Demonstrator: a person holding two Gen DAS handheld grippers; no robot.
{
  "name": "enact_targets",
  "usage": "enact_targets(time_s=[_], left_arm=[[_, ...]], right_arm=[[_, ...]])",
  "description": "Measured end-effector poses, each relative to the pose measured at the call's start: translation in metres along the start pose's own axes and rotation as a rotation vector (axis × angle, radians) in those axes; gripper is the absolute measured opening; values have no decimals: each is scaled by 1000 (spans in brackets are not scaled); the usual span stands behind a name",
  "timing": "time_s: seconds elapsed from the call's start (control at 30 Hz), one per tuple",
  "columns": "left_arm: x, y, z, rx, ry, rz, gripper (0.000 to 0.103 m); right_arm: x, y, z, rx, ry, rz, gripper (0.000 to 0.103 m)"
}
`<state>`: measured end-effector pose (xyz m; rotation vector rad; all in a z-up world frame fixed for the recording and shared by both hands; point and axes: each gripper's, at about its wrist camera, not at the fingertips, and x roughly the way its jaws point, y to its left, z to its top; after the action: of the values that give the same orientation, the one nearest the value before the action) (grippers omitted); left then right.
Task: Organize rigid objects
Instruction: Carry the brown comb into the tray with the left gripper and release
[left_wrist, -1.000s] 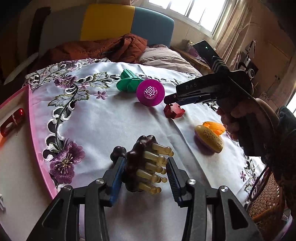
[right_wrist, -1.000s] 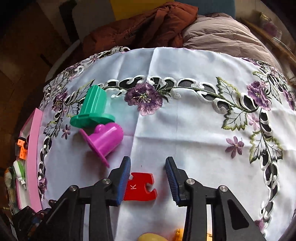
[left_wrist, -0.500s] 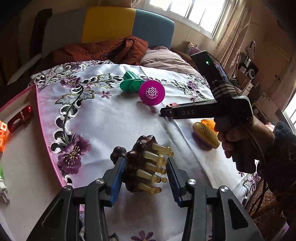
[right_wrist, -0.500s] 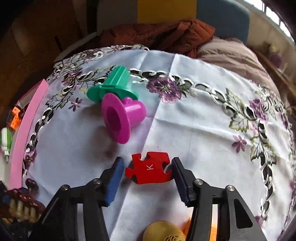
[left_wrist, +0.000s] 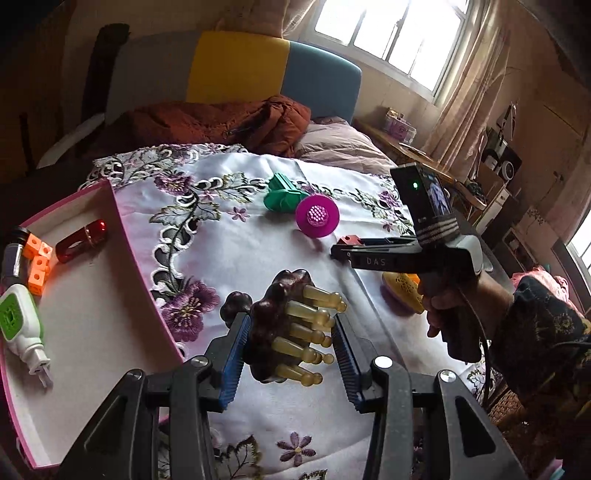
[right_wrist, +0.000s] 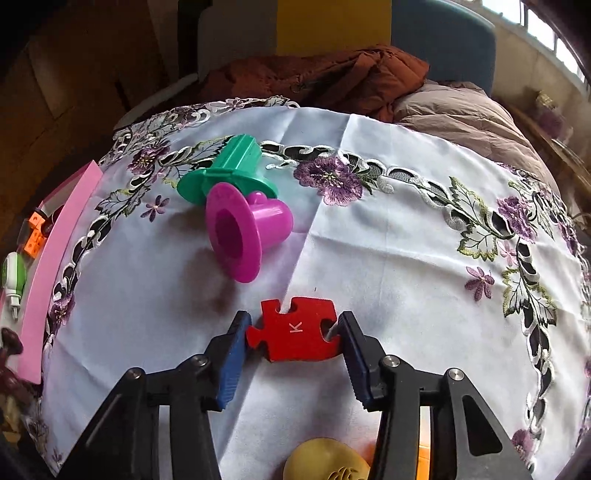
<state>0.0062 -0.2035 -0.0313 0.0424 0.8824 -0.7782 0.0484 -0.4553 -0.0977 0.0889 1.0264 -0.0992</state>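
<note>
My left gripper (left_wrist: 288, 341) is shut on a dark brown massager with yellow pegs (left_wrist: 291, 325) and holds it above the cloth beside the pink-rimmed tray (left_wrist: 136, 258). My right gripper (right_wrist: 293, 338) is shut on a red puzzle piece marked K (right_wrist: 295, 328) and holds it above the white embroidered cloth (right_wrist: 388, 240). The right gripper also shows in the left wrist view (left_wrist: 345, 249), right of the massager. A magenta funnel-shaped toy (right_wrist: 243, 232) and a green one (right_wrist: 229, 170) lie on the cloth ahead.
The tray holds a red lighter-like object (left_wrist: 81, 240), orange cubes (left_wrist: 37, 258), a green and white plug-in device (left_wrist: 20, 328) and a dark tube (left_wrist: 13, 247). A yellow oval case (right_wrist: 325, 461) lies by an orange thing. Jackets (right_wrist: 332, 77) lie beyond the cloth.
My right gripper has shut on the red puzzle piece and lifted it off the cloth. My left gripper has drawn back and left with the massager, bringing the tray into view.
</note>
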Motion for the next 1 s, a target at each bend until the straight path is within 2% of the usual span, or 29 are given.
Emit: enact_targets(time_s=[0.23, 0.43, 0.53, 0.7, 0.77, 1.0], left_arm=[[-33, 44, 12, -121, -66, 45, 45], [-42, 94, 21, -203, -98, 152, 45], [-31, 119, 26, -219, -83, 213, 45], [6, 151, 39, -257, -9, 269, 45], [20, 163, 42, -312, 20, 255, 45], [48, 177, 58, -315, 17, 306, 46]], right_arm=[[0, 2, 0, -10, -6, -5, 49], [-1, 1, -1, -8, -6, -2, 49], [0, 1, 0, -5, -3, -2, 49], [0, 1, 1, -8, 4, -7, 49], [0, 1, 1, -9, 3, -7, 49], [1, 2, 1, -23, 1, -9, 49]])
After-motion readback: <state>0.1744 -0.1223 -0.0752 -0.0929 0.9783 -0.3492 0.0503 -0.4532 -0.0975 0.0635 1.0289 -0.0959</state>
